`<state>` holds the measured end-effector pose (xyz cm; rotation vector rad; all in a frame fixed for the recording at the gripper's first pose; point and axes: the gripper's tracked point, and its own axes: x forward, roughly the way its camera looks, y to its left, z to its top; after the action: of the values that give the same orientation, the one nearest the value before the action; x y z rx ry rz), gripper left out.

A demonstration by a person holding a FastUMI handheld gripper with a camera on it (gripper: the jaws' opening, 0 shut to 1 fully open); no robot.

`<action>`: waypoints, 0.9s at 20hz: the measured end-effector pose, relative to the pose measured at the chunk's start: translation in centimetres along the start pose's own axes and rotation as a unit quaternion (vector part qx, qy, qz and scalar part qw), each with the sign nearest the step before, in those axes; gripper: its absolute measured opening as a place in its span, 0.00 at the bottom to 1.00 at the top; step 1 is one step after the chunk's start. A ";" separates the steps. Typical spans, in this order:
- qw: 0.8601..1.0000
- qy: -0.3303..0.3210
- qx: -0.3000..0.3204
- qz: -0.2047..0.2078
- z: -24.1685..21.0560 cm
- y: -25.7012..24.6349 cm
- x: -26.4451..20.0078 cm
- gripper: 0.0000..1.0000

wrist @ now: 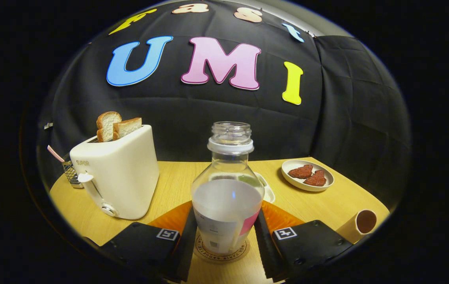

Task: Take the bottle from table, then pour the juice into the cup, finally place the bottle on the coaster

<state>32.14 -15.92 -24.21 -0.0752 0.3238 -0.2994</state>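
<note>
A clear, uncapped bottle (227, 189) with a pale label stands upright on a round coaster (204, 249) on the wooden table (177, 177). It sits between the two fingers of my gripper (226, 211), and both fingers lie against its lower sides. The gripper is shut on the bottle. The label hides how much liquid is inside. A tan cup (359, 225) with a dark inside stands to the right, beyond the right finger, and looks tilted toward me.
A white toaster (118, 173) with two bread slices stands left of the bottle. A metal holder (71, 173) with a striped stick is behind it. A plate (307, 175) with red-brown pieces lies at the far right. A small white tray (267, 191) sits behind the bottle.
</note>
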 end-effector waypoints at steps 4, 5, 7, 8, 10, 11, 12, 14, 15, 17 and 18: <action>1.000 -0.003 -0.005 -0.003 0.0 0.2 -0.1 0.74; 1.000 -0.002 -0.007 -0.004 -0.1 0.2 -0.2 0.75; 1.000 0.001 -0.006 -0.008 -0.3 -0.1 -0.4 0.79; 1.000 0.002 -0.004 -0.012 -0.3 -0.3 -0.4 0.80; 1.000 -0.001 0.005 -0.011 0.5 -0.4 -1.2 0.98; 1.000 -0.003 0.008 -0.011 0.7 -0.4 -1.5 0.98; 1.000 -0.002 0.008 -0.013 0.7 -0.5 -2.0 0.98; 1.000 0.002 0.006 -0.014 0.8 -0.7 -3.3 0.98; 1.000 0.001 0.012 -0.002 0.9 -0.3 -4.1 0.97; 1.000 -0.007 0.018 -0.003 1.6 -0.4 -6.1 0.98; 1.000 -0.012 0.017 -0.005 1.9 -0.7 -7.2 0.98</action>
<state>26.07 -14.39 -20.21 -0.0472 0.2938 -0.3129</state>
